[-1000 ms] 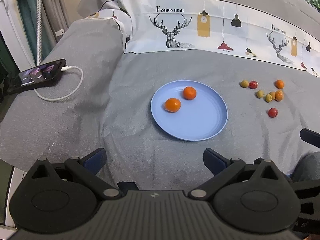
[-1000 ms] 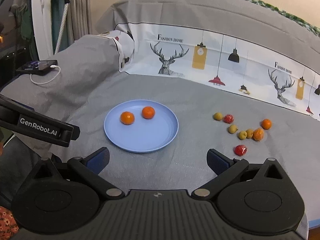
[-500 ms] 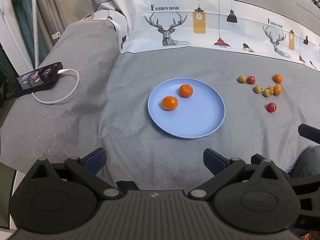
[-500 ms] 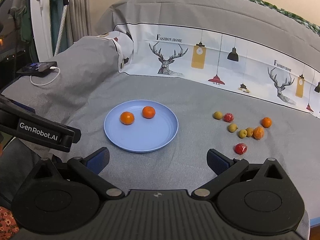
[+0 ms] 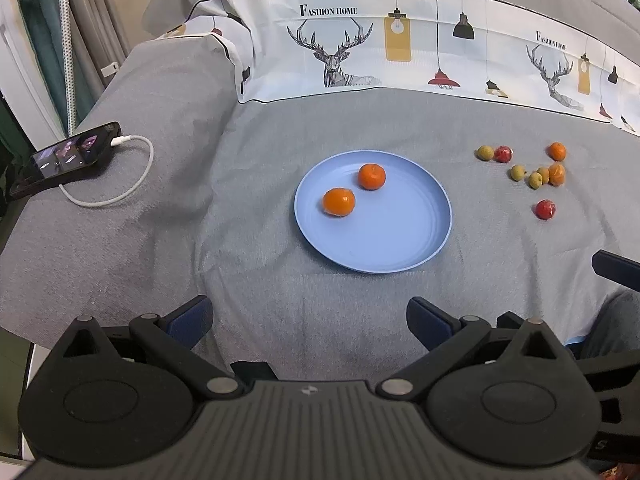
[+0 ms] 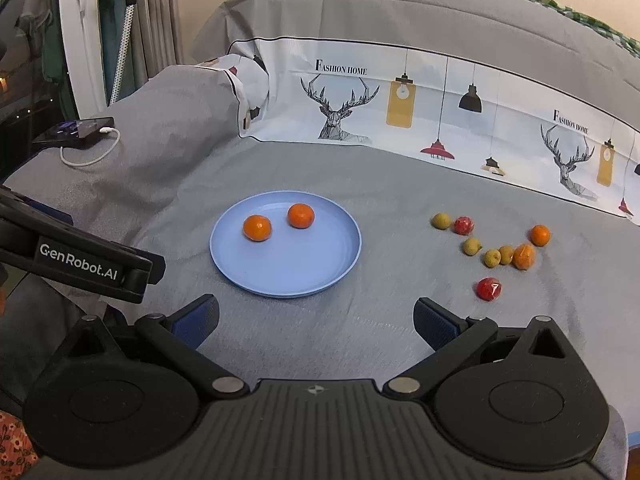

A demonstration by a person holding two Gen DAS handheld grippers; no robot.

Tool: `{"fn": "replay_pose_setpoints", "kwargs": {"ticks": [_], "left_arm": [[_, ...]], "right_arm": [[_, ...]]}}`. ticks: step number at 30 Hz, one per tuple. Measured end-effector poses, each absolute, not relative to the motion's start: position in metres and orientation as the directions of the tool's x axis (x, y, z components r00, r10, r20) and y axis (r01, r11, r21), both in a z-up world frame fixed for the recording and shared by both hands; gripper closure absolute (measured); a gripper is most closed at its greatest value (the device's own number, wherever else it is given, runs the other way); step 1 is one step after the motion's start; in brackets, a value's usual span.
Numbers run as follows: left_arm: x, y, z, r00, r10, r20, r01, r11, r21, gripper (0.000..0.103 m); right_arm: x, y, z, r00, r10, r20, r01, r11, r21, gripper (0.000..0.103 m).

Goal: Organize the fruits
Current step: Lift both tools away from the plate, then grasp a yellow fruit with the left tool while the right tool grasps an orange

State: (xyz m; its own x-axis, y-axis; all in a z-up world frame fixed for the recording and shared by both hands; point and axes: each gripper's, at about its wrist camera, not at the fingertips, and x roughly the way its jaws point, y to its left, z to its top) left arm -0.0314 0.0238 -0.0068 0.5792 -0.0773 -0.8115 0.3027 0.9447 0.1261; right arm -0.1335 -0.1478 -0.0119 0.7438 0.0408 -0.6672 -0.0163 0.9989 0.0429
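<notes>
Only two bits of readable text here. "FASHION HOME" is printed twice on the white printed fabric band with deer heads and hanging lamps (image 6: 420,92), far ahead of the jaws, above each deer. "GenRobot.AI" sits in white on the black left gripper (image 6: 80,264), left of the right gripper's jaws.

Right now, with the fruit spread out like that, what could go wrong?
The loose fruits are small and round; the nearest red one may roll on the soft grey cloth when the open right claw closes. The yellow-green ones lie bunched against an orange one, so one may get knocked. The two oranges could roll inside the blue plate.
</notes>
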Motion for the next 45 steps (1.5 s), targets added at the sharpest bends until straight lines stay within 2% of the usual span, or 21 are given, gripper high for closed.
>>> {"fn": "replay_pose_setpoints", "kwargs": {"ticks": [11,18,22,32,41,42,45], "left_arm": [[-0.024,0.009,-0.017,0.549,-0.051,-0.834,0.320,0.935,0.153,0.000],[-0.001,-0.020,-0.025,0.522,-0.050,-0.852,0.346,0.925,0.158,0.000],[0.020,-0.052,-0.030,0.514,-0.059,-0.856,0.366,0.918,0.157,0.000],[0.091,-0.170,-0.073,0.451,-0.163,-0.878,0.436,0.898,0.057,0.000],[0.135,-0.276,-0.139,0.431,-0.166,-0.887,0.586,0.799,0.136,0.000],[0.138,-0.283,-0.146,0.424,-0.166,-0.890,0.600,0.788,0.138,0.000],[0.145,-0.302,-0.161,0.395,-0.189,-0.899,0.641,0.757,0.123,0.000]], "right_arm": [[-0.126,-0.159,-0.025,0.721,0.063,-0.690,0.009,0.995,0.100,0.001],[-0.117,-0.196,-0.037,0.732,-0.008,-0.681,0.132,0.983,0.130,0.001],[-0.112,-0.232,-0.047,0.731,-0.085,-0.677,0.226,0.966,0.123,0.001],[-0.070,-0.351,-0.096,0.682,-0.296,-0.669,0.443,0.895,0.056,0.001],[0.007,-0.431,-0.154,0.649,-0.348,-0.676,0.497,0.867,0.030,0.001],[0.014,-0.434,-0.161,0.651,-0.350,-0.673,0.485,0.875,0.014,0.002],[0.024,-0.440,-0.174,0.691,-0.349,-0.633,0.447,0.894,-0.005,0.022]]}}
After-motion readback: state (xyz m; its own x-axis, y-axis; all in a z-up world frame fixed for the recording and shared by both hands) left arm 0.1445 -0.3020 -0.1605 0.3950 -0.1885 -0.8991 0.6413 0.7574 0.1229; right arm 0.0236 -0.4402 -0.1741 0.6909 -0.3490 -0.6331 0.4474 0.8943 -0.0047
